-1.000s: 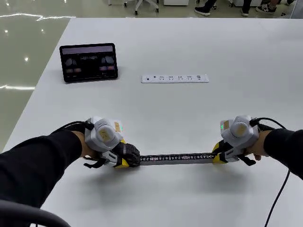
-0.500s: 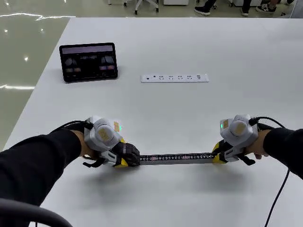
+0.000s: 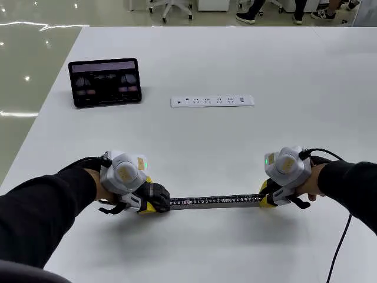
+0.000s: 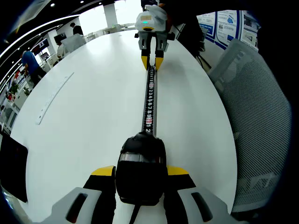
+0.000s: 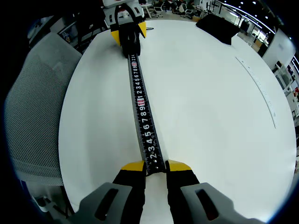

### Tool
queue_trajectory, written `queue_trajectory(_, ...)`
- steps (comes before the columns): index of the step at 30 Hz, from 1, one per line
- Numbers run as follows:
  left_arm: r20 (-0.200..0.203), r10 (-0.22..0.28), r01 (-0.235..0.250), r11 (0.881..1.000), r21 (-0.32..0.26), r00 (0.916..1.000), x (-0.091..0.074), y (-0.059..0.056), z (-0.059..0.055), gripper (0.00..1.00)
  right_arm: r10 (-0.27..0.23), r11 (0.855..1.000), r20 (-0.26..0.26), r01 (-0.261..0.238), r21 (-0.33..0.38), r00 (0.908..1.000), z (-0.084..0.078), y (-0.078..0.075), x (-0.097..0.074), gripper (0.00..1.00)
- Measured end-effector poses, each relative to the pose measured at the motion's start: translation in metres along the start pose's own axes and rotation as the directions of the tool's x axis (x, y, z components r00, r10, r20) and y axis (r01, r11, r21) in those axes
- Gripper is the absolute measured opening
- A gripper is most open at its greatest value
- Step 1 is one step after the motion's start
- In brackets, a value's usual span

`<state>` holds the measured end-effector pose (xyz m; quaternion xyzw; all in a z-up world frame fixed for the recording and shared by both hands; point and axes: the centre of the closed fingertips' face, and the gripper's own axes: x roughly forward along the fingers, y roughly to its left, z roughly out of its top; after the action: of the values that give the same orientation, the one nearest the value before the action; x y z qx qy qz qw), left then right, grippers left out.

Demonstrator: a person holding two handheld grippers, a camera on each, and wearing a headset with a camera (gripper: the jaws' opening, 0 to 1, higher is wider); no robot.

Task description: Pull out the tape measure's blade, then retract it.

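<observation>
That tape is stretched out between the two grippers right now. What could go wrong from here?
1. The right gripper pinches only the end of the blade; if its fingers slip, the blade would likely whip back toward the case.
2. The left gripper holds the rounded black case between two fingers; a hard pull might tug it loose.
3. The drawn-out blade runs straight between them; twisting either gripper could kink it.

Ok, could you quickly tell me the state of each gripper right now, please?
Left gripper: shut on the tape measure case.
Right gripper: shut on the end of the pulled-out blade.
</observation>
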<state>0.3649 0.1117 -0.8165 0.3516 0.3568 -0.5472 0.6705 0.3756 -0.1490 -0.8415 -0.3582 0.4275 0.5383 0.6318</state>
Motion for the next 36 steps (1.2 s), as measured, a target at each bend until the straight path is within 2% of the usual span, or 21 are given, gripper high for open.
queue_trajectory(5,0.007,0.052,-0.051,0.995,-0.080,0.9986,-0.007,0.007,-0.008,0.53,-0.028,1.000,-0.005,0.028,-0.009,0.9996,-0.001,-0.002,-0.001,0.15)
queue_trajectory(7,0.016,0.083,-0.080,0.988,-0.129,0.9964,-0.012,0.011,-0.013,0.58,-0.068,0.998,0.004,0.068,-0.006,0.9976,-0.001,-0.006,-0.003,0.21)
queue_trajectory(9,0.023,0.105,-0.100,0.979,-0.178,0.9942,-0.016,0.014,-0.017,0.64,-0.072,0.997,0.014,0.072,-0.001,0.9973,-0.002,-0.005,-0.005,0.26)
queue_trajectory(11,0.047,0.179,-0.165,0.963,-0.215,0.9827,-0.021,0.024,-0.019,0.78,-0.091,0.996,0.026,0.091,0.007,0.9955,-0.004,-0.007,-0.009,0.28)
queue_trajectory(13,0.060,0.175,-0.148,0.938,-0.312,0.9827,-0.027,0.020,-0.021,0.86,-0.138,0.989,0.034,0.136,0.058,0.9898,-0.007,-0.012,-0.014,0.28)
queue_trajectory(15,0.108,0.202,-0.142,0.903,-0.406,0.9734,-0.034,0.020,-0.021,0.98,-0.169,0.979,0.080,0.158,0.129,0.9823,-0.004,-0.016,-0.022,0.30)
queue_trajectory(17,0.109,0.231,-0.167,0.895,-0.415,0.9667,-0.040,0.021,-0.028,1.00,-0.211,0.968,0.084,0.196,0.158,0.9739,-0.008,-0.021,-0.028,0.35)
queue_trajectory(18,0.096,0.236,-0.172,0.884,-0.435,0.9670,-0.044,0.018,-0.035,1.00,-0.212,0.967,0.086,0.197,0.163,0.9734,-0.011,-0.020,-0.030,0.37)
queue_trajectory(20,0.141,0.263,-0.165,0.859,-0.484,0.9545,-0.050,0.014,-0.037,1.00,-0.219,0.964,0.108,0.198,0.179,0.9697,-0.013,-0.015,-0.035,0.40)
queue_trajectory(21,0.153,0.261,-0.152,0.849,-0.505,0.9531,-0.053,0.012,-0.039,1.00,-0.223,0.962,0.113,0.200,0.184,0.9683,-0.014,-0.014,-0.037,0.42)
queue_trajectory(22,0.165,0.281,-0.155,0.834,-0.529,0.9455,-0.058,0.011,-0.042,1.00,-0.230,0.960,0.119,0.205,0.189,0.9659,-0.016,-0.012,-0.038,0.43)
queue_trajectory(24,0.180,0.329,-0.186,0.819,-0.542,0.9268,-0.066,0.012,-0.046,1.00,-0.237,0.957,0.130,0.208,0.203,0.9628,-0.019,-0.009,-0.041,0.45)
queue_trajectory(25,0.195,0.357,-0.195,0.805,-0.560,0.9134,-0.072,0.010,-0.048,1.00,-0.247,0.952,0.145,0.212,0.221,0.9580,-0.018,-0.004,-0.045,0.47)
queue_trajectory(27,0.224,0.361,-0.166,0.786,-0.596,0.9054,-0.077,0.003,-0.049,1.00,-0.261,0.944,0.169,0.214,0.251,0.9504,-0.016,0.001,-0.049,0.51)
queue_trajectory(28,0.272,0.330,-0.100,0.782,-0.616,0.9040,-0.078,-0.008,-0.044,1.00,-0.274,0.939,0.185,0.220,0.264,0.9438,-0.016,0.003,-0.051,0.51)
queue_trajectory(29,0.282,0.338,-0.099,0.780,-0.618,0.8979,-0.080,-0.011,-0.045,1.00,-0.275,0.938,0.194,0.218,0.269,0.9419,-0.017,0.006,-0.052,0.52)
queue_trajectory(31,0.249,0.372,-0.162,0.788,-0.594,0.8944,-0.083,-0.015,-0.055,1.00,-0.282,0.937,0.205,0.223,0.270,0.9374,-0.019,0.013,-0.054,0.55)
queue_trajectory(33,0.239,0.422,-0.199,0.762,-0.616,0.8742,-0.090,-0.014,-0.059,1.00,-0.286,0.938,0.206,0.230,0.260,0.9359,-0.020,0.021,-0.056,0.56)
queue_trajectory(34,0.235,0.453,-0.212,0.736,-0.643,0.8600,-0.095,-0.013,-0.062,1.00,-0.287,0.937,0.217,0.228,0.263,0.9329,-0.020,0.026,-0.059,0.57)
queue_trajectory(35,0.234,0.465,-0.210,0.719,-0.663,0.8536,-0.098,-0.014,-0.064,1.00,-0.291,0.936,0.226,0.227,0.270,0.9296,-0.021,0.028,-0.060,0.59)
queue_trajectory(36,0.253,0.494,-0.211,0.704,-0.678,0.8321,-0.105,-0.013,-0.063,1.00,-0.303,0.931,0.235,0.235,0.278,0.9236,-0.023,0.031,-0.063,0.61)
